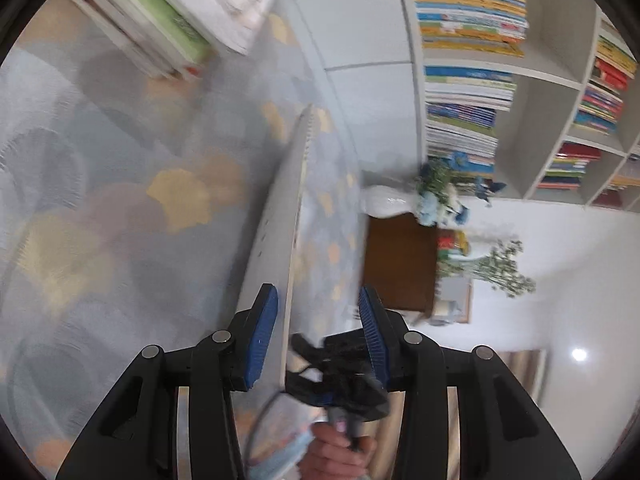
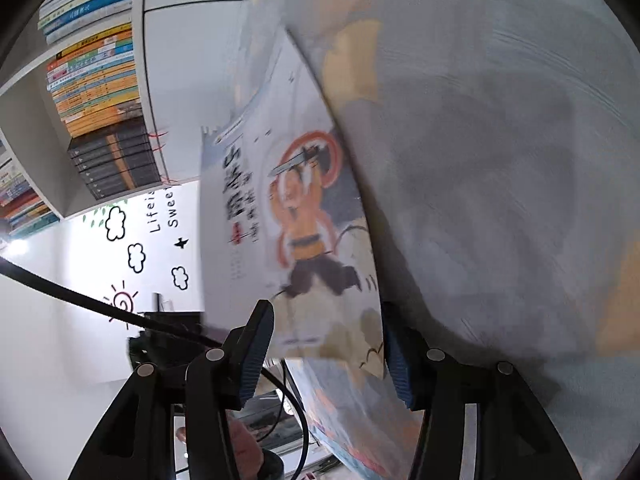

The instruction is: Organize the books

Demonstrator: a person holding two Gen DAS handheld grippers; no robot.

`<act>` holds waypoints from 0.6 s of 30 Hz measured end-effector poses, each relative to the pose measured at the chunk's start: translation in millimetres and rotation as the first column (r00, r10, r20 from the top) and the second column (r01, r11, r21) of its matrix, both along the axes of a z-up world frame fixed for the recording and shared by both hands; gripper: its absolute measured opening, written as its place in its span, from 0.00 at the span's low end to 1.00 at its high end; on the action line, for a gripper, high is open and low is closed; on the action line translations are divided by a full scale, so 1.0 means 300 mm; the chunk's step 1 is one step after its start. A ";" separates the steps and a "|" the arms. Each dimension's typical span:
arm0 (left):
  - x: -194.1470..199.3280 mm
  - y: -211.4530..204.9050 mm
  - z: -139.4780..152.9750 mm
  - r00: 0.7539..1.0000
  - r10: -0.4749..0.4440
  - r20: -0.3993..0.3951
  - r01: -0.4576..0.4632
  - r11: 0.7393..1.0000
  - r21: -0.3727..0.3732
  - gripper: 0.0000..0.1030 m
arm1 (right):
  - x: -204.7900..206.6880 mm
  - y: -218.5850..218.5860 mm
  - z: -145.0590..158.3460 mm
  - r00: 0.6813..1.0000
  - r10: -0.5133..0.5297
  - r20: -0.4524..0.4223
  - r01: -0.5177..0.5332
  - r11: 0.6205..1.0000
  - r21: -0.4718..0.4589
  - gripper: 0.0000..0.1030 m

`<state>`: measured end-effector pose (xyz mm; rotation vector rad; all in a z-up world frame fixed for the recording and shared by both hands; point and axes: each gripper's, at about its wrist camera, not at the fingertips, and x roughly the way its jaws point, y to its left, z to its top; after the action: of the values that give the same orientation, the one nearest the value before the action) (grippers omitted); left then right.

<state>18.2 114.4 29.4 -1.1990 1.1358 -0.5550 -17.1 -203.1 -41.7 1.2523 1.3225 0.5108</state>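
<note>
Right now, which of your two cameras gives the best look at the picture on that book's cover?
The right wrist view: the book faces the camera, showing a drawn figure in orange raising a sword, beside large dark lettering. The left wrist view catches the same book only edge-on, as a thin pale slab, so no picture shows there.

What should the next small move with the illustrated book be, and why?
Probably close the left gripper on the book: it hangs on edge above the rug, between both grippers' visibly parted pads, with the right gripper apparently not clamping it either.
</note>
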 end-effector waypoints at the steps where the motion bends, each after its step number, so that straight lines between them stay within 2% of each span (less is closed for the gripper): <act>1: 0.000 0.006 -0.014 1.000 0.005 -0.013 -0.005 0.999 0.035 0.37 | 0.008 0.006 0.008 1.000 0.012 0.008 -0.012 1.000 -0.013 0.50; 3: -0.005 0.008 -0.029 1.000 0.005 0.000 -0.005 0.985 0.170 0.37 | 0.013 0.017 0.025 0.999 0.036 0.016 -0.036 0.999 -0.038 0.52; 5: -0.008 -0.013 -0.043 1.000 -0.015 0.002 0.014 0.961 0.275 0.37 | 0.029 0.015 0.028 0.997 0.075 0.024 -0.072 0.994 -0.082 0.49; 7: -0.022 -0.033 -0.060 1.000 -0.008 0.004 0.006 0.961 0.277 0.37 | 0.046 0.010 0.039 0.994 0.107 0.012 -0.105 0.988 -0.112 0.49; 10: -0.101 -0.062 -0.039 0.999 0.021 0.029 -0.031 0.935 0.354 0.37 | 0.108 -0.006 0.098 0.985 0.174 -0.001 -0.170 0.958 -0.229 0.51; 14: -0.297 -0.099 0.008 0.996 0.064 0.063 -0.084 0.911 0.403 0.37 | 0.241 0.035 0.194 0.951 0.307 0.037 -0.262 0.863 -0.431 0.51; 16: -0.382 -0.118 0.025 0.994 0.095 0.050 -0.107 0.902 0.418 0.38 | 0.279 0.046 0.192 0.953 0.302 0.039 -0.239 0.821 -0.519 0.51; 18: -0.463 -0.143 0.039 0.991 0.129 0.042 -0.135 0.905 0.404 0.39 | 0.327 0.089 0.198 0.951 0.301 0.072 -0.198 0.768 -0.610 0.51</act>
<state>-120.6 71.5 41.1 -0.8978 1.0832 -0.2061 80.9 -176.6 17.7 0.4958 1.3690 0.3290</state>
